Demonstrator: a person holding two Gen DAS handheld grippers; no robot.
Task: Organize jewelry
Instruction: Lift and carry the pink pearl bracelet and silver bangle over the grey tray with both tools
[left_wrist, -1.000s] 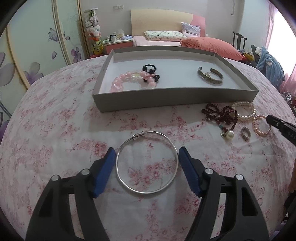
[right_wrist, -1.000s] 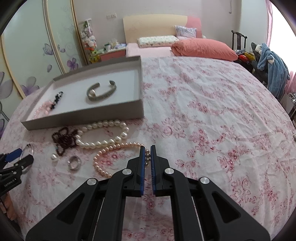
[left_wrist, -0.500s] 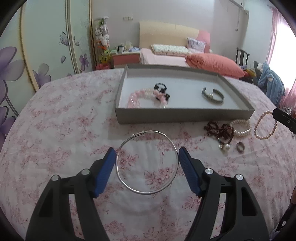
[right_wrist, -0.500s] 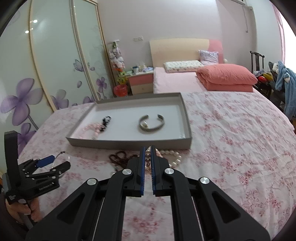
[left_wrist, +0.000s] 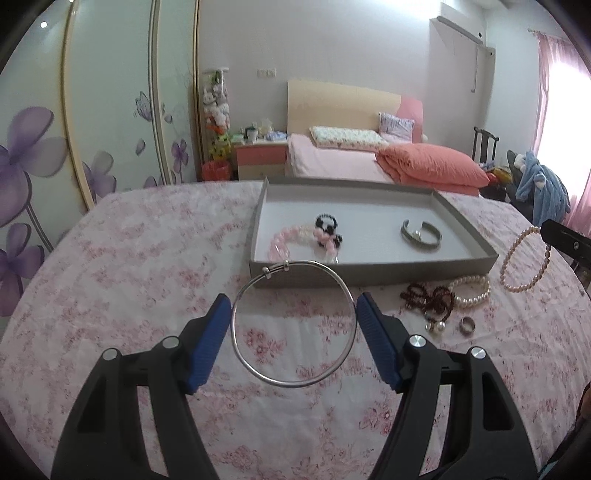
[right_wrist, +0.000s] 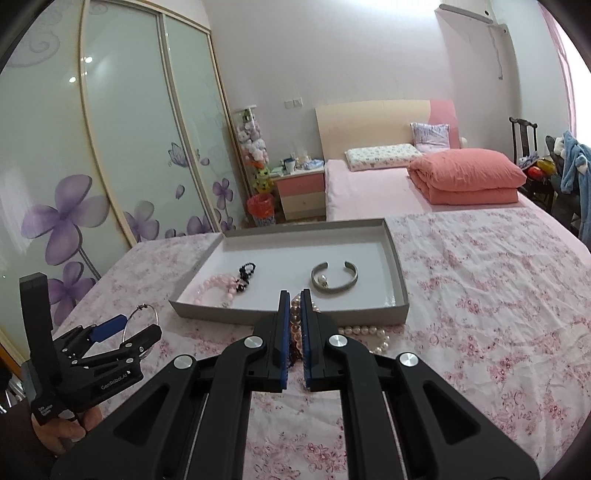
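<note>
Left gripper (left_wrist: 293, 325) fingers pinch silver bangle (left_wrist: 293, 323) across its width, above floral bed; thin hoop could pop out.

Right gripper (right_wrist: 294, 332) fingers closed on pink pearl strand (left_wrist: 526, 260), dangling short of grey tray (left_wrist: 373, 275); could snag rim.

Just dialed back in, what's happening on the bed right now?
A person is sorting jewelry into the grey tray. The left hand-held gripper holds a thin silver bangle across its pads, lifted above the floral bedspread. The right hand-held gripper is shut on a pink pearl strand, which dangles from it. A silver cuff and pink bead bracelet already lie in the tray; a white pearl bracelet, dark beads and a ring remain outside.
</note>
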